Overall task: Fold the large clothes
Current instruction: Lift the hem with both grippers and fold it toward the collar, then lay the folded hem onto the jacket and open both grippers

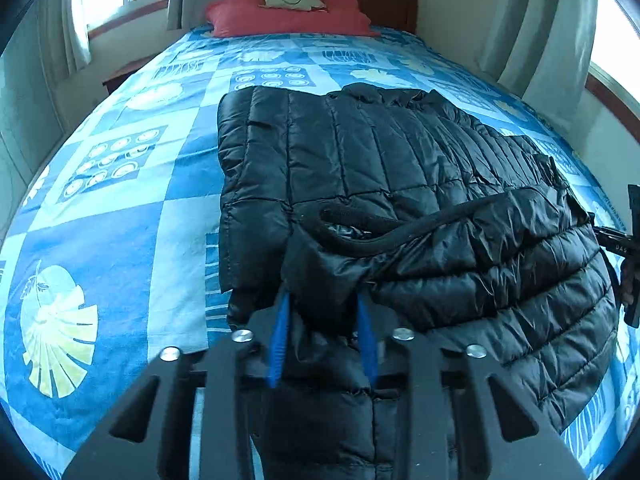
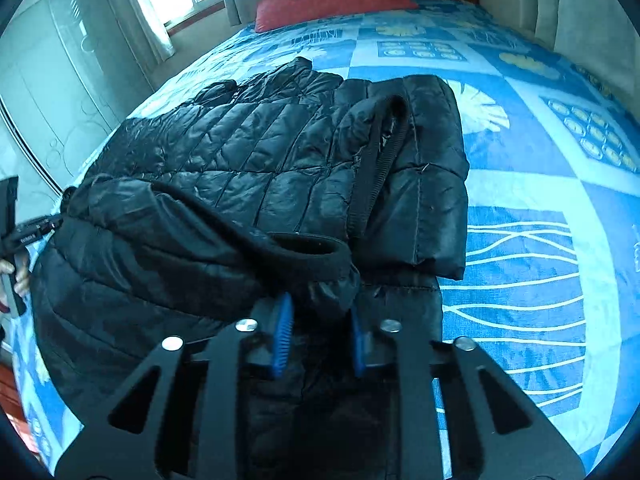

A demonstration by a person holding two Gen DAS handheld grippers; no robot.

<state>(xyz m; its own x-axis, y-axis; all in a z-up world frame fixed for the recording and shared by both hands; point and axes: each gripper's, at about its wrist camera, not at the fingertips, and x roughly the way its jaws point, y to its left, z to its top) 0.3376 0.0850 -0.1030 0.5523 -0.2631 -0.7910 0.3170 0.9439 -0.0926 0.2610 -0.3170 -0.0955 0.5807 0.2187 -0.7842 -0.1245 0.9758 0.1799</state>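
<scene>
A black quilted puffer jacket lies on the bed, partly folded; it also shows in the right wrist view. My left gripper is shut on a bunched black fold of the jacket near its ribbed edge, blue pads on either side. My right gripper is shut on another fold of the jacket by a ribbed cuff. Each gripper shows at the other view's edge: the right one and the left one.
The bed has a blue patterned bedspread. A red pillow with a small cushion lies at the headboard. Windows with curtains flank the bed; a wardrobe stands to one side.
</scene>
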